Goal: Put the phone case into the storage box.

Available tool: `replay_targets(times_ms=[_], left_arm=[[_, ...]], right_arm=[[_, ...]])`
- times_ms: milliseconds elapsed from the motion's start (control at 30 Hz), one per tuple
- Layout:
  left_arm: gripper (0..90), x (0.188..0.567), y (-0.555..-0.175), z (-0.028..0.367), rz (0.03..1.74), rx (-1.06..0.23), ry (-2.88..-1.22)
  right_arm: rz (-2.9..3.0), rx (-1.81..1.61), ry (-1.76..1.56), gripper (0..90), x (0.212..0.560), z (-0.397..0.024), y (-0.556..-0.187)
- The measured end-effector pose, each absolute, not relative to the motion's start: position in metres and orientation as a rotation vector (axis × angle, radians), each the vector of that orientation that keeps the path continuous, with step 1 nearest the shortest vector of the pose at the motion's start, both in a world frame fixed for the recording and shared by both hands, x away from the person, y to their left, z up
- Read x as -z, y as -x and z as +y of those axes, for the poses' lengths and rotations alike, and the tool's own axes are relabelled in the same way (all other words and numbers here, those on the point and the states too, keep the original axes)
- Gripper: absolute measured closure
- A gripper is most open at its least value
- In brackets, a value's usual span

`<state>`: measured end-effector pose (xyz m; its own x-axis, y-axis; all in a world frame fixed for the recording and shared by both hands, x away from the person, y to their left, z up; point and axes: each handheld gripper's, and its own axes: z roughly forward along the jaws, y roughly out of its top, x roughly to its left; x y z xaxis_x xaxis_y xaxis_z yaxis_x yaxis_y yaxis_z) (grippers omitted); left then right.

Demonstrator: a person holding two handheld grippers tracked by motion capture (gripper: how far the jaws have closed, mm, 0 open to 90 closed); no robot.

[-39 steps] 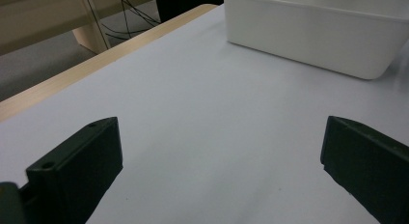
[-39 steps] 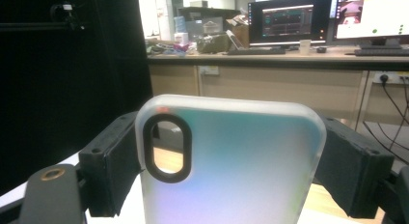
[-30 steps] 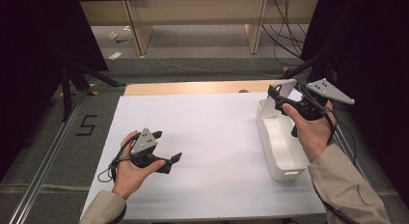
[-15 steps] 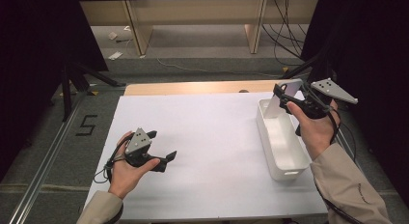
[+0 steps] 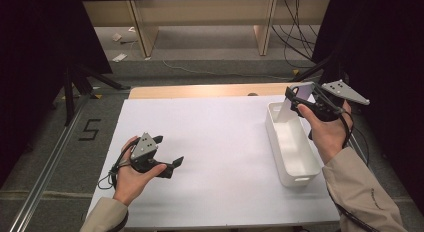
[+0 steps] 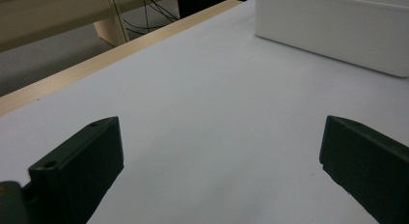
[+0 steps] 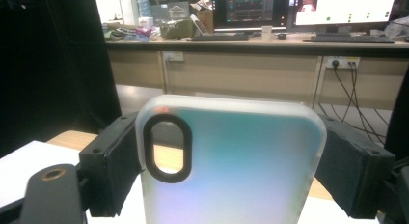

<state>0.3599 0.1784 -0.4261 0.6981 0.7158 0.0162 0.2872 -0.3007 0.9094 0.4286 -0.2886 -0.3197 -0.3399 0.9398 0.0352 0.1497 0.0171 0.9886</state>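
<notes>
A translucent phone case (image 7: 231,161) with a black-rimmed camera cut-out stands upright between my right gripper's (image 7: 226,171) jaws, which press on its two long edges. From above, that case (image 5: 294,101) is held up over the far end of a white rectangular bin (image 5: 295,164) at the table's right. My left gripper (image 5: 169,153) rests low over the white table sheet (image 5: 220,142) at the near left. Its two black jaws stand wide apart (image 6: 217,171) with only bare sheet between them.
The white bin's side (image 6: 333,33) lies ahead of the left gripper. A wooden table edge (image 5: 200,90) runs along the far side of the sheet. Beyond it are desk legs and cables on the floor. Desks with monitors (image 7: 308,11) stand far off.
The right hand has lifted the phone case a little higher, away from the bin's far end. The left hand has drifted slightly toward the near edge, its jaws still apart.
</notes>
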Motion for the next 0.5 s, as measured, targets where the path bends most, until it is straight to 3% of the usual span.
replay_targets(times_ms=[500], left_arm=[[0.8, 0.4266, -0.3607, 0.1779, 0.785, -0.536, -1.889]], right_arm=[[1.582, -1.366, -1.154, 18.1, 0.3217, -0.2881, -0.4364]])
